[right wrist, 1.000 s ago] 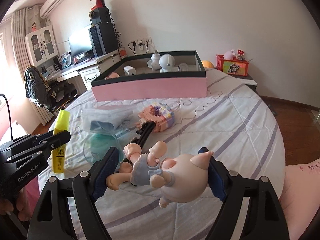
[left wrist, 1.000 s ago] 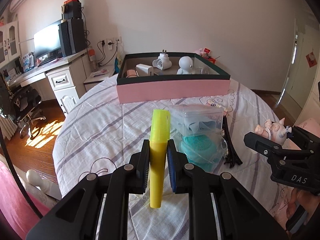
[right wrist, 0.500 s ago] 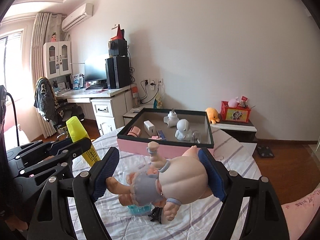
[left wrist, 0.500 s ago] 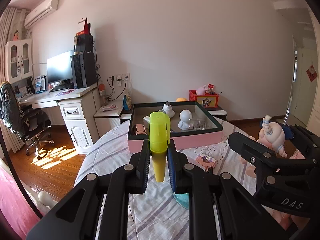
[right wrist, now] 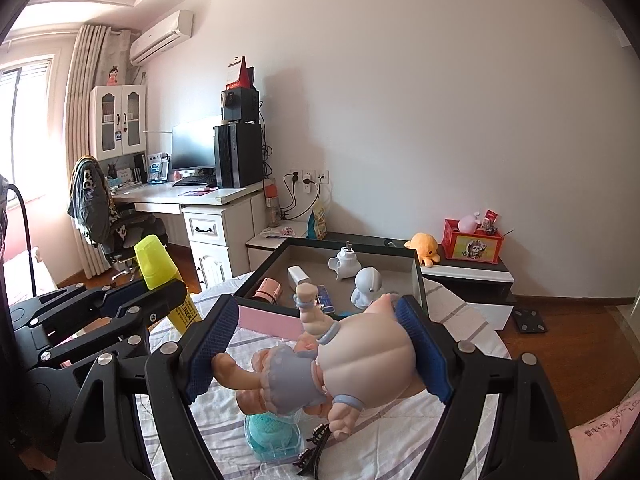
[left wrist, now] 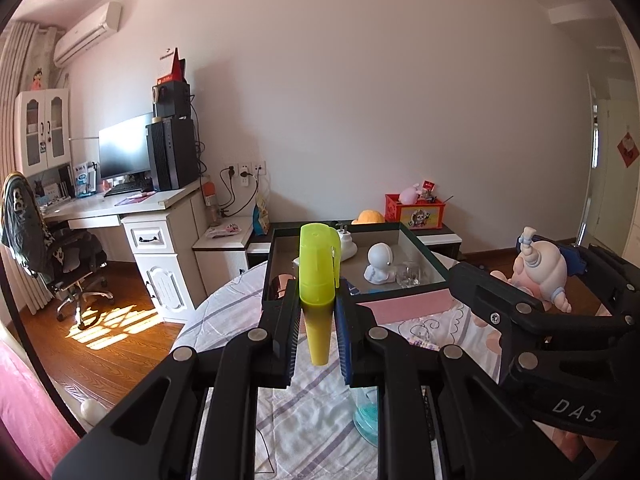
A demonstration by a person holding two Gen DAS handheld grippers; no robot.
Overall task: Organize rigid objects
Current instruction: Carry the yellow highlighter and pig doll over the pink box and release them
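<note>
above striped bedding (right wrist: pixel 460 312), left gripper (left wrist: pixel 318 340) clamps "liner"-lettered highlighter (left wrist: pixel 318 276); "das"-marked right gripper (right wrist: pixel 316 344) clamps doll (right wrist: pixel 332 368).

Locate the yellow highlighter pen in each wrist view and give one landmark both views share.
Left wrist view: yellow highlighter pen stands upright at centre, clamped in the left gripper.
Right wrist view: it shows at the left edge, tilted, in the same gripper.
Shared landmark: the pink-sided open box on the bed.
</note>
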